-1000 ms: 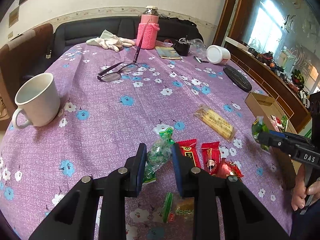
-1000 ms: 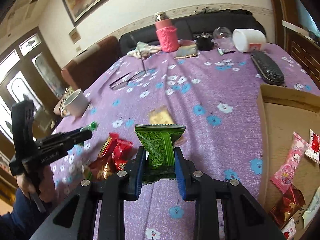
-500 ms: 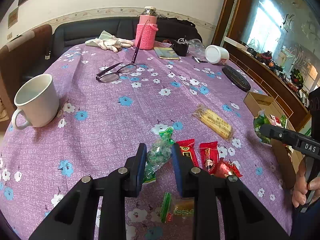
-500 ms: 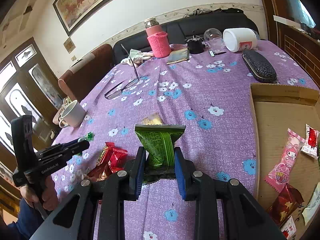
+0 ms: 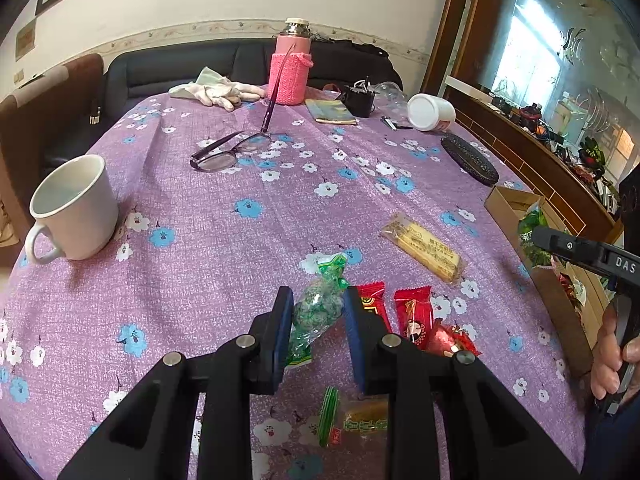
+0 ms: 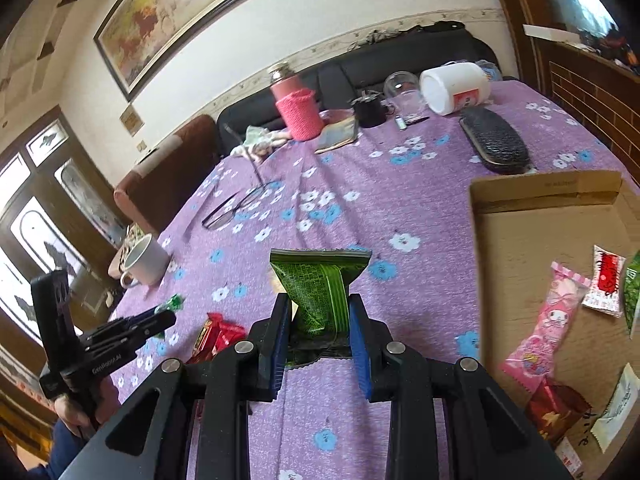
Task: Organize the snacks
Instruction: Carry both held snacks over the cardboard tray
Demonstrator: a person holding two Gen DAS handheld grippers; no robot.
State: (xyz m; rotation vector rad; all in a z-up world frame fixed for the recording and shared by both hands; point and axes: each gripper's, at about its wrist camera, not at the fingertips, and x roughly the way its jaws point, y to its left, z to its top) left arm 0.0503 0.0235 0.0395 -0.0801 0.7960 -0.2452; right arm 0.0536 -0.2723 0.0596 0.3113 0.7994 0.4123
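My left gripper [image 5: 316,308] is shut on a clear green candy bag [image 5: 318,306], held just above the purple flowered cloth [image 5: 224,240]. Red snack packets [image 5: 412,312], a yellow biscuit pack [image 5: 424,246] and a small green-ended pack [image 5: 356,420] lie around it. My right gripper [image 6: 318,312] is shut on a dark green snack packet [image 6: 320,288], held above the cloth just left of the open cardboard box [image 6: 532,240]. The box holds a pink packet [image 6: 548,324] and several others.
A white mug [image 5: 76,212] stands at the left. Glasses [image 5: 228,152], a pink flask [image 5: 290,70], white gloves [image 5: 216,92], a tipped white jar [image 5: 430,112] and a black case [image 5: 468,158] lie farther back. A dark sofa is behind the table.
The right gripper has carried the green packet to the right, closer to the box. The left gripper keeps its hold on the candy bag and has barely moved.
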